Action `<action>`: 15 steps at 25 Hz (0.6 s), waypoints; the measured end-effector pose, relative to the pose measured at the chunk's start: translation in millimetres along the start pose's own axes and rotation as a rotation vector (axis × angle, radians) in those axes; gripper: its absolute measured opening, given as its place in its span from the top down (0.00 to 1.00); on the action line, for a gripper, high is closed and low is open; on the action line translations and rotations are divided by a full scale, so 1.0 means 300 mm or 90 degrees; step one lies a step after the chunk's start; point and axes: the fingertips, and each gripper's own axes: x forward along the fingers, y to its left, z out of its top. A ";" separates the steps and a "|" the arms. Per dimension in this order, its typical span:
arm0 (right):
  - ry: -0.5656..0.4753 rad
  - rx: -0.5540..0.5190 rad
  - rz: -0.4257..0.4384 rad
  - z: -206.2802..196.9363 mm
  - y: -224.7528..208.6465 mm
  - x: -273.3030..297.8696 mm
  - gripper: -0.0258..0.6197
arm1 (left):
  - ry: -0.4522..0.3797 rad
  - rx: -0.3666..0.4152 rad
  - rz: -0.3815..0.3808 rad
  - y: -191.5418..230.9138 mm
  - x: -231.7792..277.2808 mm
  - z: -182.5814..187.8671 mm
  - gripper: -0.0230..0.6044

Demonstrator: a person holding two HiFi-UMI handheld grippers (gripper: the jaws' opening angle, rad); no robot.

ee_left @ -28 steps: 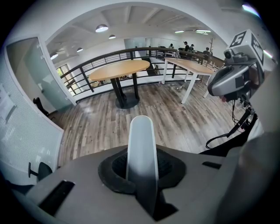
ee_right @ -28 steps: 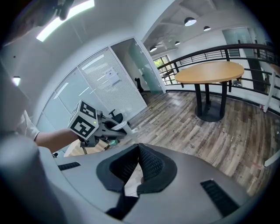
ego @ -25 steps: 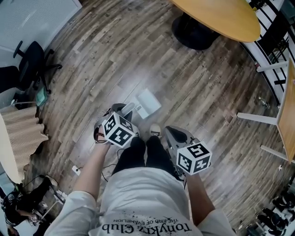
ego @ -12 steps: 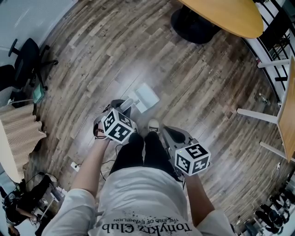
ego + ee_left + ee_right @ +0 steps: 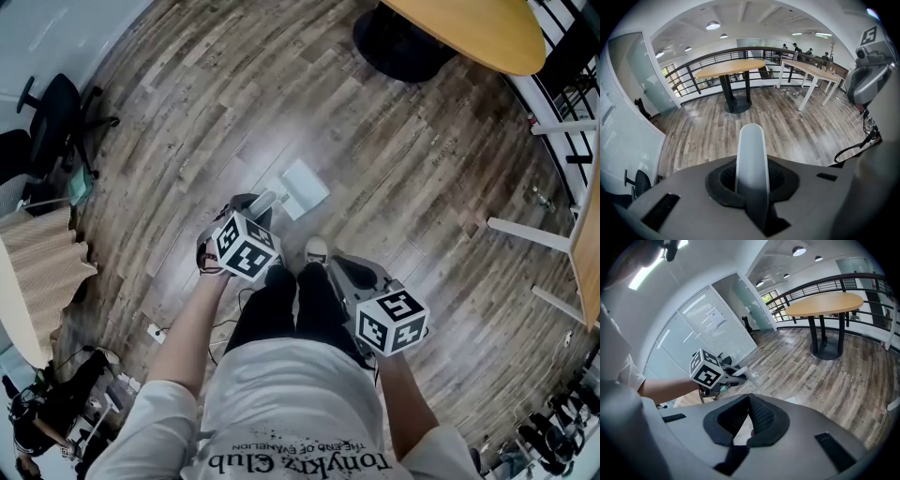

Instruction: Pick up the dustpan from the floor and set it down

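Where left hand-held gripper (image 5: 751,187) clamps, dustpan handle (image 5: 751,147)

Office on an upper level, wood-plank floor (image 5: 216,103), round pedestal table (image 5: 730,69), white desks (image 5: 811,70), swivel chair (image 5: 54,114), glazed partition walls with blinds (image 5: 710,322), black railing (image 5: 701,77), ceiling downlights (image 5: 712,25).

**Inspector A:** What do we have on the item?

**Inspector B:** We note one dustpan (image 5: 306,187). It is pale whitish-grey, with a flat rectangular pan and a long, round-tipped handle (image 5: 752,159).

**Inspector A:** State and pose?

**Inspector B:** We find the handle clamped between the jaws of the left gripper (image 5: 253,212), with its tip standing out beyond them. Seen from above, the pan points away from the person, over the wooden floor (image 5: 187,122) just ahead of their feet. We cannot tell whether the pan touches the boards.
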 end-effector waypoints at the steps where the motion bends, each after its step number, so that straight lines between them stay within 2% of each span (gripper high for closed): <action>1: 0.001 0.001 0.000 0.000 -0.005 -0.001 0.93 | 0.000 -0.002 -0.001 -0.001 0.006 0.003 0.85; 15: 0.012 0.017 -0.002 0.014 -0.042 0.023 0.93 | 0.011 -0.008 -0.013 0.050 0.058 0.025 0.85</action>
